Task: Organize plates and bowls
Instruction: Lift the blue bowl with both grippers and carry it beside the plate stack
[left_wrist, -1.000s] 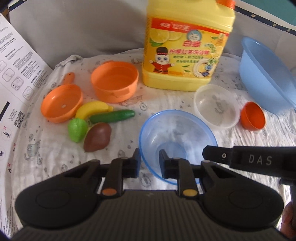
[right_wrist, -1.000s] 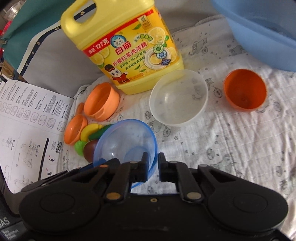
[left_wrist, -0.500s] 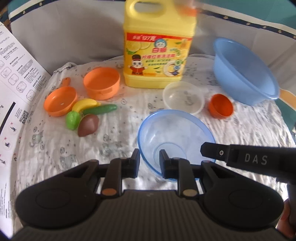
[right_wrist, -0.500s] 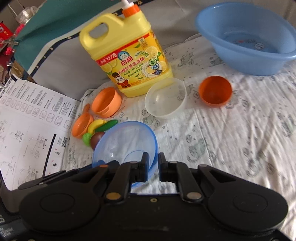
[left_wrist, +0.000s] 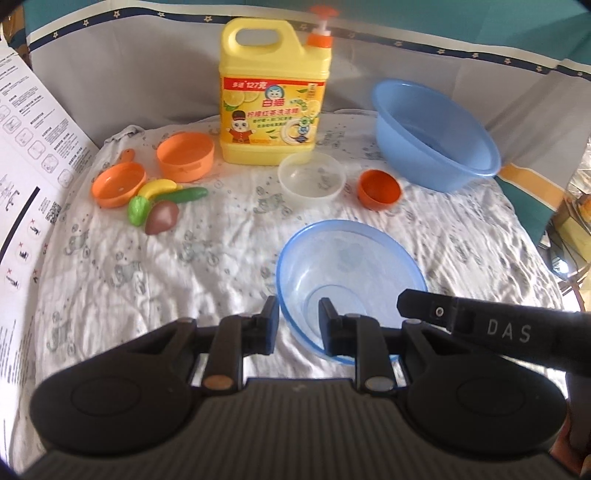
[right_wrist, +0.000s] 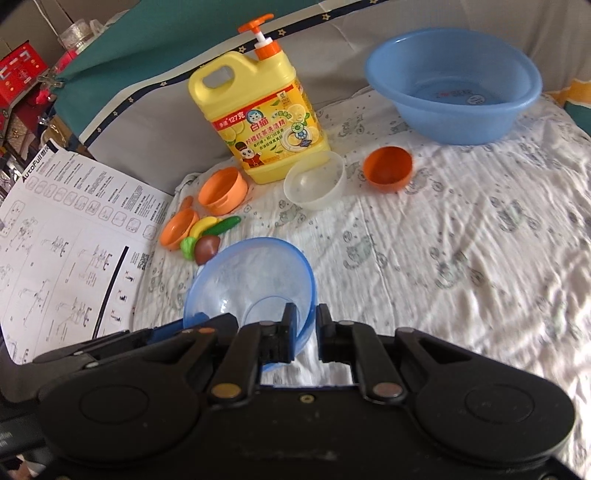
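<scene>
Blue bowl (right_wrist: 255, 280) rim between right tongs (right_wrist: 306, 325), left tongs (left_wrist: 298, 321) straddling rim

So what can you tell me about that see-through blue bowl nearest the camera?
The translucent blue bowl looks like thin plastic, round, with a deeper blue rim and a small flat circular base. It is empty and tilted. The right gripper has its fingers pinched on the near rim, one inside and one outside. The left gripper also straddles that rim, fingers apart and not clamped. Below it lies the white printed cloth; whether the bowl touches it I cannot tell.
</scene>
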